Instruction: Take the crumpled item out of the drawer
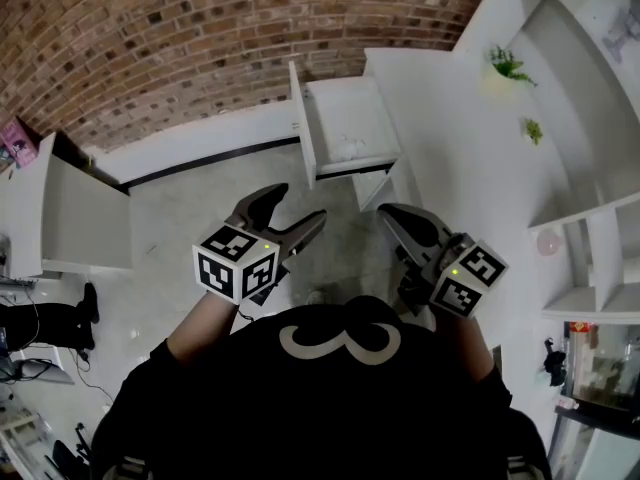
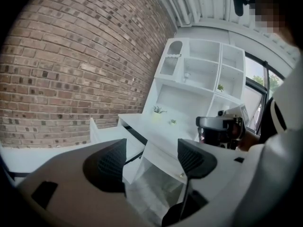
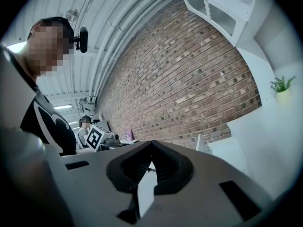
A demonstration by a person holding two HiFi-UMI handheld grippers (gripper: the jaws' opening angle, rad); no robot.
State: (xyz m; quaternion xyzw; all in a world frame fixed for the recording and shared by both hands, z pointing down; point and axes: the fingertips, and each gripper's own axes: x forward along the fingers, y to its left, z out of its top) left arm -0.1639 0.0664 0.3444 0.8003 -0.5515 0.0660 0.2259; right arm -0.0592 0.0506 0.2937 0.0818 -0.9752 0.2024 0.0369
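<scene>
The white drawer point(image 1: 345, 126) stands pulled out of the white desk point(image 1: 440, 138), ahead of both grippers. A faint pale crumpled lump point(image 1: 351, 149) lies near its front end, too small to make out. My left gripper point(image 1: 297, 206) is held below the drawer, open and empty; in the left gripper view point(image 2: 151, 161) its pads frame the desk front and the drawer's side point(image 2: 93, 129). My right gripper point(image 1: 392, 214) hovers short of the desk's edge; its pads point(image 3: 151, 148) meet at the tips with nothing between them. Neither gripper touches the drawer.
Two small potted plants point(image 1: 507, 65) point(image 1: 533, 128) stand on the desk, with white shelves point(image 1: 590, 258) at the right. A brick wall point(image 1: 200, 38) runs behind. A white cabinet point(image 1: 70, 218) stands at the left, a seated person point(image 1: 45, 323) beyond it. An open compartment point(image 2: 158, 183) lies under the desk.
</scene>
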